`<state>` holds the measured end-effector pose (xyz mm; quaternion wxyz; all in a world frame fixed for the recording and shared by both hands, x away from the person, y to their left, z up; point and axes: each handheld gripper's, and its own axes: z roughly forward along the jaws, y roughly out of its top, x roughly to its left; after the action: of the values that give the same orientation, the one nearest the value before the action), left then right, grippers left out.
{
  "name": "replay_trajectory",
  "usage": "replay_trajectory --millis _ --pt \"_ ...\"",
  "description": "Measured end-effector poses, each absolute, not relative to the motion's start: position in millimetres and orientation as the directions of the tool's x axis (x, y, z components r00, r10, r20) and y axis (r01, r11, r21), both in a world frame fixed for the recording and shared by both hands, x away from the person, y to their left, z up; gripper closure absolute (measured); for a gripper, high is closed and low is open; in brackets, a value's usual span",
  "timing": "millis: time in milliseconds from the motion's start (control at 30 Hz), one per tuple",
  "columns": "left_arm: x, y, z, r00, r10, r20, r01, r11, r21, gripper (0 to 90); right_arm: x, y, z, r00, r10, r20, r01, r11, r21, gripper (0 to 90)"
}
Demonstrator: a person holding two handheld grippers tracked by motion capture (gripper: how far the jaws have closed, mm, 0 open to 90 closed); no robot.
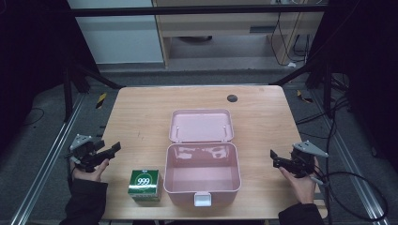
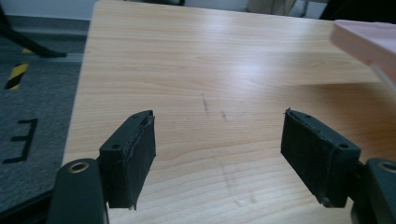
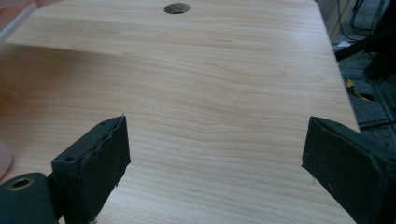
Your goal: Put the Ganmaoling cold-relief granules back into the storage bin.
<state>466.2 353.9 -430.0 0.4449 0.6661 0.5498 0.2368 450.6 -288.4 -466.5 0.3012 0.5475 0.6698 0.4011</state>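
Observation:
A pink plastic box [image 1: 202, 176] stands open in the middle of the wooden table [image 1: 141, 112], its lid [image 1: 202, 125] folded back flat behind it. A green and white carton marked 999 [image 1: 145, 185] sits just left of the box near the front edge. My left gripper [image 1: 114, 148] hovers at the table's left edge, open, with bare wood between its pads [image 2: 135, 154]. My right gripper [image 1: 273, 157] is held at the right side of the box, open and empty, its pads [image 3: 98, 163] wide apart. A pink lid corner [image 2: 369, 39] shows at the far right of the left gripper view.
A dark round grommet hole [image 1: 232, 98] lies near the table's far edge, also seen as the hole [image 3: 177, 8] in the right gripper view. Metal frame rails, cables and grey floor surround the table. Black and yellow tape [image 1: 101, 100] marks the floor at left.

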Motion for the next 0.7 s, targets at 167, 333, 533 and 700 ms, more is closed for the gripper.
replay_trajectory --millis 167,333,533,700 --pt "463 350 -419 0.383 0.910 -0.161 0.501 -0.059 0.863 27.0 453 -285 -469 -0.247 0.968 0.049 0.515 0.089 0.853 8.9" --pt "460 343 -407 0.479 0.870 -0.117 0.487 -0.153 0.860 27.0 452 -287 -467 -0.234 0.970 0.059 0.503 0.069 0.862 8.9" --pt "457 339 -395 0.551 0.832 -0.055 0.454 -0.244 0.857 26.9 450 -288 -467 -0.229 0.973 0.007 0.483 0.108 0.869 8.9" --pt "456 338 -389 0.601 0.799 -0.036 0.448 -0.299 0.842 26.1 450 -287 -467 -0.231 0.973 -0.001 0.479 0.115 0.870 8.9"
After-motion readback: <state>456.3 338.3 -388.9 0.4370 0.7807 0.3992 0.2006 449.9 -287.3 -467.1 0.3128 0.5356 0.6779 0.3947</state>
